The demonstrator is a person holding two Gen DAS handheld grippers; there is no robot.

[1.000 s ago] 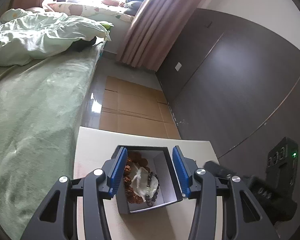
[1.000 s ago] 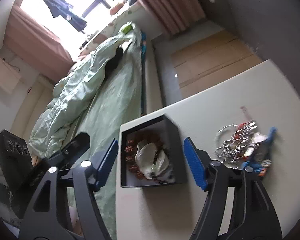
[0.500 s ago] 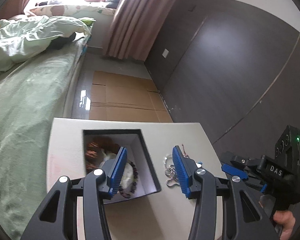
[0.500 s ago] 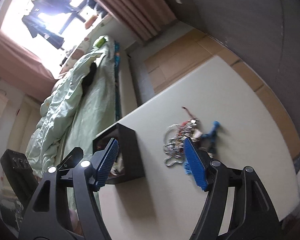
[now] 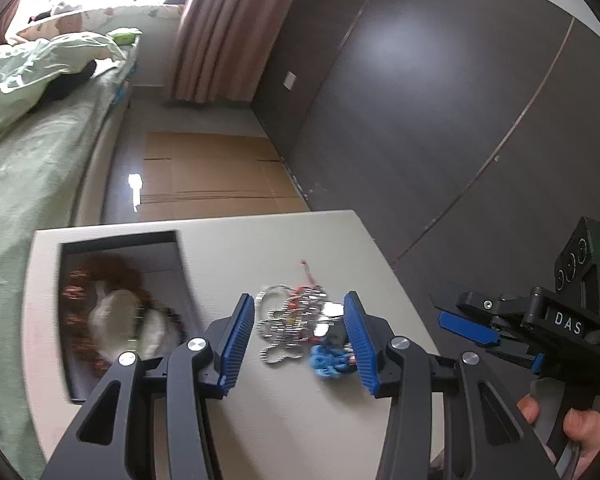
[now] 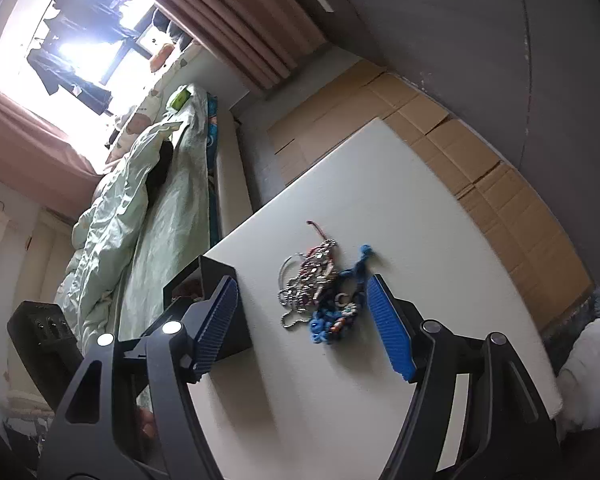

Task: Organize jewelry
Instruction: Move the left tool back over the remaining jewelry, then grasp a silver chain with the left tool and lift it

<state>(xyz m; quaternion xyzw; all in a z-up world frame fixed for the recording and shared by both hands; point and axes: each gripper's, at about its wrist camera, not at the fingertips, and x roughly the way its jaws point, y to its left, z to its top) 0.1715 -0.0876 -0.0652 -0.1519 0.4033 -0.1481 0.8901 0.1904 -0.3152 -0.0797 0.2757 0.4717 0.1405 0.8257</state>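
A tangled jewelry pile (image 5: 300, 320) of silver chains, red beads and a blue cord lies on the white table (image 5: 260, 252); it also shows in the right wrist view (image 6: 324, 288). A black box (image 5: 124, 308) at the table's left holds brown bead bracelets and a white pouch; its corner shows in the right wrist view (image 6: 216, 276). My left gripper (image 5: 300, 340) is open and empty, its jaws on either side of the pile, just above it. My right gripper (image 6: 304, 324) is open and empty, near the pile; it also shows at the right of the left wrist view (image 5: 476, 332).
A bed with a green quilt (image 5: 24, 128) runs along the table's left side. Flattened cardboard (image 5: 212, 172) covers the floor beyond the table. A dark wall (image 5: 440, 112) stands to the right. A white bag (image 6: 588, 368) sits off the table's right edge.
Both grippers have swung right, from over the black box to over the jewelry pile. Both stay open and empty.
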